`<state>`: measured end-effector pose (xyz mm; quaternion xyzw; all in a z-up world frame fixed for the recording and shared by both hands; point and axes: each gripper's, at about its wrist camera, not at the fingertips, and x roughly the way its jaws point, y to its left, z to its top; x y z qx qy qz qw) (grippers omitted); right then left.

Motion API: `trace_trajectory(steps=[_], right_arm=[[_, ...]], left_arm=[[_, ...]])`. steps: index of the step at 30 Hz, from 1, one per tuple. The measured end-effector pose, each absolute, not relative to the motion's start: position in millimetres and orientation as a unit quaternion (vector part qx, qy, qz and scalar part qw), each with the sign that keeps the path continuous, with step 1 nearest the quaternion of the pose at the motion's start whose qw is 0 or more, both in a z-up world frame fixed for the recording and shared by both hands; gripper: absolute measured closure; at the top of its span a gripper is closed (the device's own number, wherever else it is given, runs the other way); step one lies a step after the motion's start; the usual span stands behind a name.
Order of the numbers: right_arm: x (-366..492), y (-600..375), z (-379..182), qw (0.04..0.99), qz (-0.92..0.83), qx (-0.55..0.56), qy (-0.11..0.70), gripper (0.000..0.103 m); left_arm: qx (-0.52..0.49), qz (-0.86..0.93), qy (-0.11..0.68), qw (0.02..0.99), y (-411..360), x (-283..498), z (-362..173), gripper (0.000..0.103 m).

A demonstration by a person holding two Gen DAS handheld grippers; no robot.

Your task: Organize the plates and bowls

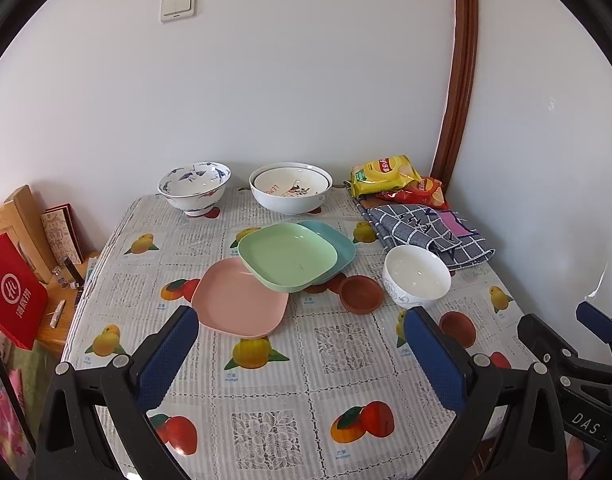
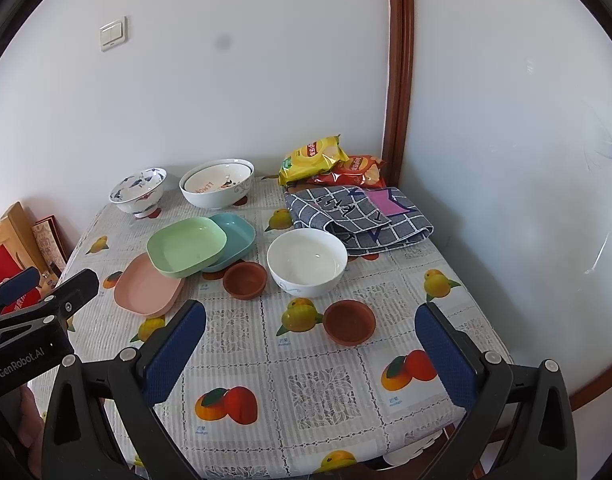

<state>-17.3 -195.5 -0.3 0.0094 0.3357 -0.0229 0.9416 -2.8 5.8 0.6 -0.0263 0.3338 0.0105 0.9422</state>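
On the fruit-print table (image 1: 345,360) a green plate (image 1: 288,258) lies over a teal plate (image 1: 333,240) and overlaps a pink plate (image 1: 240,302). A white bowl (image 1: 417,276), two small brown dishes (image 1: 361,294) (image 1: 457,328), a blue-patterned bowl (image 1: 194,186) and two nested white bowls (image 1: 290,188) stand around. My left gripper (image 1: 302,328) is open and empty, above the table's near half. My right gripper (image 2: 310,324) is open and empty, just before a brown dish (image 2: 349,322); the white bowl (image 2: 307,261) and plates (image 2: 186,246) lie beyond.
Chip bags (image 1: 385,178) and a folded checked cloth (image 1: 429,228) lie at the back right corner by the wall. A wooden side table (image 1: 58,300) with a red bag (image 1: 14,294) stands left of the table. White walls close the back and right.
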Motion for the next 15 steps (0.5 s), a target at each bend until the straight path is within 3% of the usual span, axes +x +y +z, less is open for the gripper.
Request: trace_trajectory(steps=[15], right_arm=[[-19.3,-194.0,1.3,0.943,-0.022,0.009,0.332,0.0]], left_arm=[[-0.032,0.006,0.332,0.943,9.7,-6.8,-0.3,0.0]])
